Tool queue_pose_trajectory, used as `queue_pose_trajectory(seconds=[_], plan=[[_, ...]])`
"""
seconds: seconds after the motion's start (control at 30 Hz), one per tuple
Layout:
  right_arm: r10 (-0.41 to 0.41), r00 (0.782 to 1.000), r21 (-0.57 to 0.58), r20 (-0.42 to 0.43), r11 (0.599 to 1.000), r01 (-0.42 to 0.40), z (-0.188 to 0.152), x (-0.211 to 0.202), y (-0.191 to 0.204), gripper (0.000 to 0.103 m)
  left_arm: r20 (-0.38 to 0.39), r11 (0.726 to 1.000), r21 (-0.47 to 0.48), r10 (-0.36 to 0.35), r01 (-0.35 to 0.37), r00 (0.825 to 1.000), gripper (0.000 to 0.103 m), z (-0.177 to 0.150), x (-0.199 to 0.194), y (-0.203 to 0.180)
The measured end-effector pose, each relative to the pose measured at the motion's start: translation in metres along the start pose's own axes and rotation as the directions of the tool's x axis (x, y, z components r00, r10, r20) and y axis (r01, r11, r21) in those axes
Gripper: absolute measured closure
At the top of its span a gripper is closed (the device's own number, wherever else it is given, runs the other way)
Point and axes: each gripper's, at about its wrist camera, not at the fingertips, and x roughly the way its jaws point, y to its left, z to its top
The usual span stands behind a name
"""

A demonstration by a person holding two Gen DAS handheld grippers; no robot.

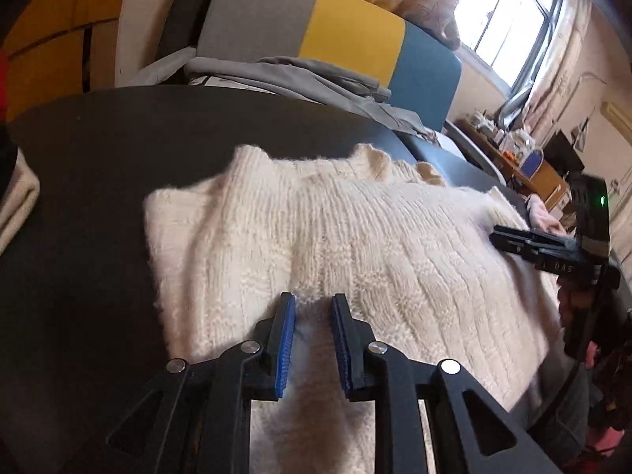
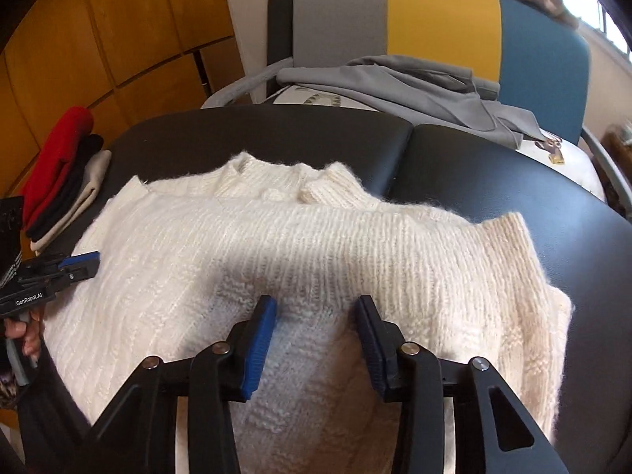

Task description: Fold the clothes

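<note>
Now we hover our left gripper (image 1: 313, 308) and right gripper (image 2: 316, 312), jaws open and empty, over the white sweater (image 2: 300, 245) on the counter (image 2: 513, 181). It lies partly folded; whichever fold follows needs a firm pinch of thick knit.

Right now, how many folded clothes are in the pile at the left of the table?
3, stacked at the table's left edge: a red one on top, a black one under it, a beige one at the bottom. More may be hidden beneath.

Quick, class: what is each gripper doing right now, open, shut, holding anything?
Left gripper: open over the sweater, holding nothing.
Right gripper: open over it too, holding nothing.
</note>
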Motion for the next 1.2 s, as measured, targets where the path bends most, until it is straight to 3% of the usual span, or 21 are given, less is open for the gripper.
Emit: queue_pose_trajectory(seconds=[0.1, 0.23, 0.47, 0.57, 0.8, 1.0, 1.07, 1.13, 1.2], plan=[[0.019, 0.998, 0.017, 0.061, 1.000, -0.020, -0.009, -0.018, -0.002, 0.055, 0.018, 0.998, 0.030, 0.046, -0.047, 0.999, 0.083, -0.001, 0.001, -0.009], [-0.044, 0.986, 0.136, 0.161, 0.991, 0.022, -0.029, -0.053, -0.028, 0.032, 0.042, 0.996, 0.040, 0.076, -0.077, 0.996, 0.083, -0.004, 0.003, -0.011], [-0.138, 0.985, 0.399, 0.105, 0.913, 0.086, -0.073, -0.076, -0.106, 0.027, 0.066, 0.995, 0.033, 0.094, -0.096, 0.993, 0.083, -0.006, 0.005, -0.011], [-0.072, 0.992, 0.506, 0.103, 0.862, 0.010, -0.094, -0.076, -0.128, 0.025, 0.073, 0.994, 0.035, 0.103, -0.105, 0.992, 0.083, -0.006, 0.005, -0.012], [0.117, 0.960, 0.582, 0.256, 0.774, -0.249, -0.104, -0.074, -0.135, 0.022, 0.093, 0.992, 0.024, 0.119, -0.122, 0.988, 0.083, -0.009, 0.006, -0.014], [0.129, 0.965, 0.536, 0.229, 0.811, -0.236, -0.086, -0.057, -0.114, 0.021, 0.101, 0.993, 0.016, 0.118, -0.120, 0.988, 0.083, -0.012, 0.005, -0.014], [0.118, 0.969, 0.534, 0.215, 0.817, -0.218, -0.081, -0.052, -0.111, 0.024, 0.104, 0.992, 0.014, 0.124, -0.126, 0.987, 0.083, -0.013, 0.005, -0.016], [0.094, 0.980, 0.523, 0.175, 0.835, -0.173, -0.076, -0.048, -0.108, 0.054, 0.108, 0.991, 0.012, 0.128, -0.130, 0.986, 0.083, -0.014, 0.005, -0.018], [0.126, 0.978, 0.532, 0.166, 0.824, -0.196, -0.074, -0.042, -0.112, 0.069, 0.111, 0.991, 0.008, 0.129, -0.131, 0.985, 0.083, -0.015, 0.004, -0.019]])
